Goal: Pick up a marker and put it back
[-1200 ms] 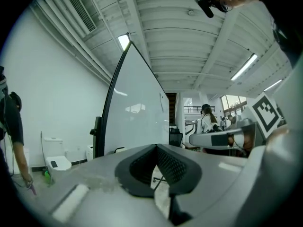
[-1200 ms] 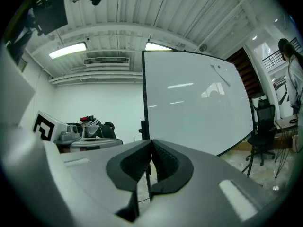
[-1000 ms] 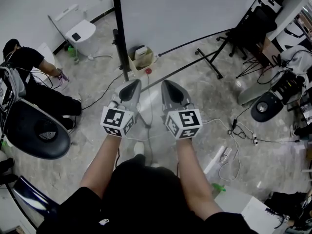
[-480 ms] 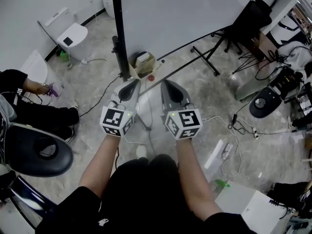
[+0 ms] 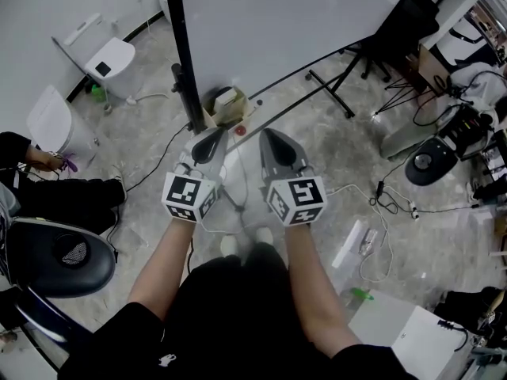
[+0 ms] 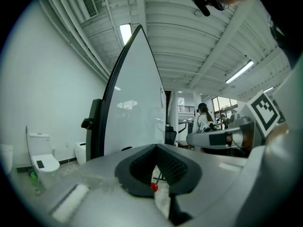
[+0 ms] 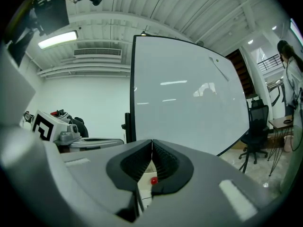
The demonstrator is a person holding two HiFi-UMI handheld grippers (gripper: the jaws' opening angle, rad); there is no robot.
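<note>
1. grey stone floor (image 5: 333, 157), cables (image 5: 372, 204) trailing at right; whiteboard (image 5: 269, 22) on a stand fills the upper middle of the frame.
2. small open box (image 5: 224, 104) at the foot of the stand, upper middle; small red object (image 5: 243, 123) just beside it on the floor.
3. marker: none can be made out; whether the box holds one cannot be told.
4. left gripper (image 5: 218, 134), centre frame: jaws pressed together, nothing between them.
5. right gripper (image 5: 266, 134), just beside it: jaws pressed together, likewise empty.
6. progress, judged: nothing picked up. left to do: find the marker, reach, grasp, lift, return.
</note>
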